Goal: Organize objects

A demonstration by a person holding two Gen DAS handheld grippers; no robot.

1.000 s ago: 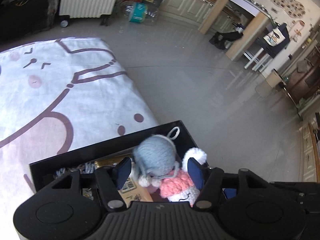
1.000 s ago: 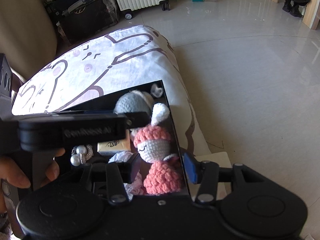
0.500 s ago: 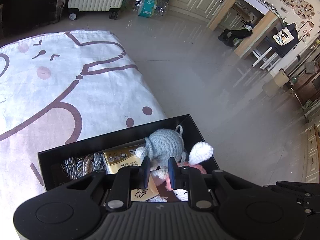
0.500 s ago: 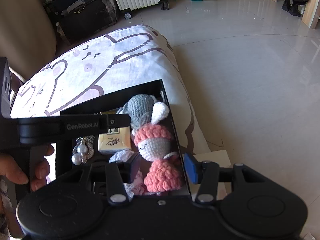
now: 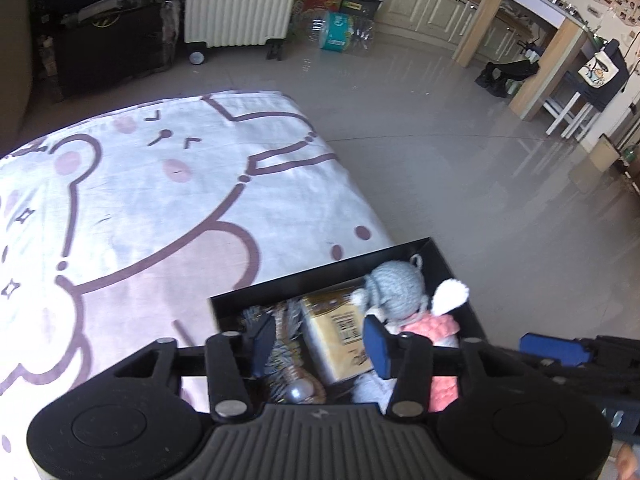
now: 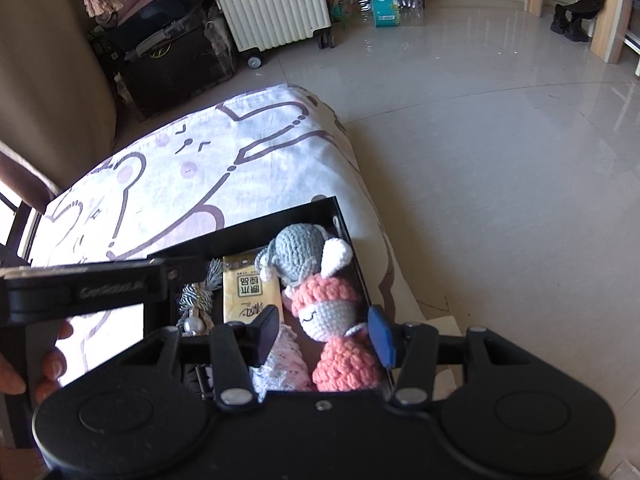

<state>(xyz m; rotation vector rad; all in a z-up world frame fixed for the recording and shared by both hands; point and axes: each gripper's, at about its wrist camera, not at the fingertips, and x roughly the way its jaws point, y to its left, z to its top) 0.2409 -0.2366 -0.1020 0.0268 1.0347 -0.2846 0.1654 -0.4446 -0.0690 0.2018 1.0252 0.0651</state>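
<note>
One black box [image 6: 256,230] holds two crochet dolls [image 6: 298,252] [image 6: 338,336], one tissue packet [image 6: 250,294] and one tassel [image 6: 196,294].

Crochet dolls [image 6: 320,280] crowd the black box [image 6: 240,228]; bedsheet [image 6: 168,176] lies open.

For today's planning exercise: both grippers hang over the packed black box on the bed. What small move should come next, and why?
Probably lift both clear. The left gripper and right gripper are open and hold nothing, while the grey crochet toy, pink crochet doll and tissue pack already lie inside the black box.
</note>
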